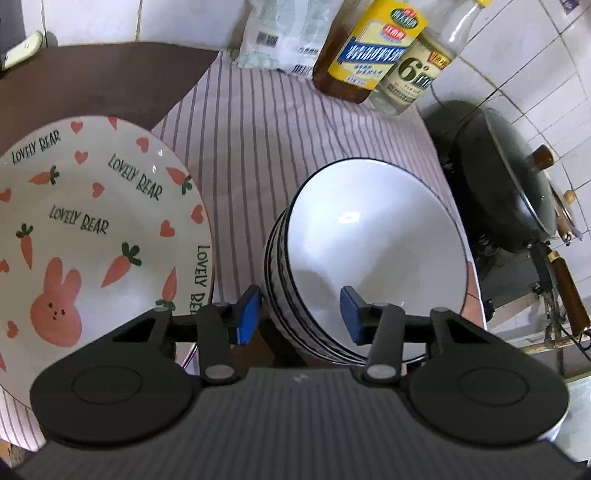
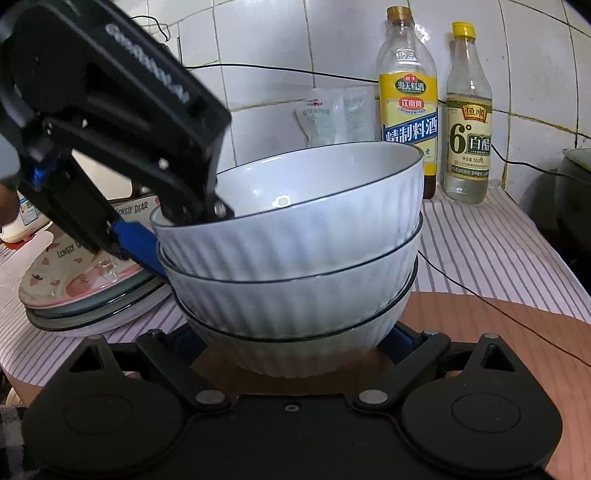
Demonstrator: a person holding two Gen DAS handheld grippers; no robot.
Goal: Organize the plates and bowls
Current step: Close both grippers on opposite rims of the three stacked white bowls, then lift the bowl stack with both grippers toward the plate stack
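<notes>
Three white ribbed bowls with dark rims (image 1: 373,236) (image 2: 295,236) stand nested on the table. My left gripper (image 1: 301,312) (image 2: 181,229) comes down over the stack's left rim. One blue pad (image 1: 251,314) is outside the wall and the other is inside the top bowl, with a gap showing, so it is open. My right gripper (image 2: 295,339) is open wide, its fingers flanking the bottom bowl's base; the bowl hides its tips. A bunny-and-carrot plate (image 1: 92,221) (image 2: 74,280) tops a stack of plates left of the bowls.
A cooking-wine bottle (image 2: 408,110), a vinegar bottle (image 2: 468,140) and a white bag (image 1: 280,33) stand against the tiled wall. A lidded dark wok (image 1: 509,177) sits beyond the table's right edge. A striped cloth (image 1: 258,140) covers the table, and a black cable (image 2: 480,291) runs across it.
</notes>
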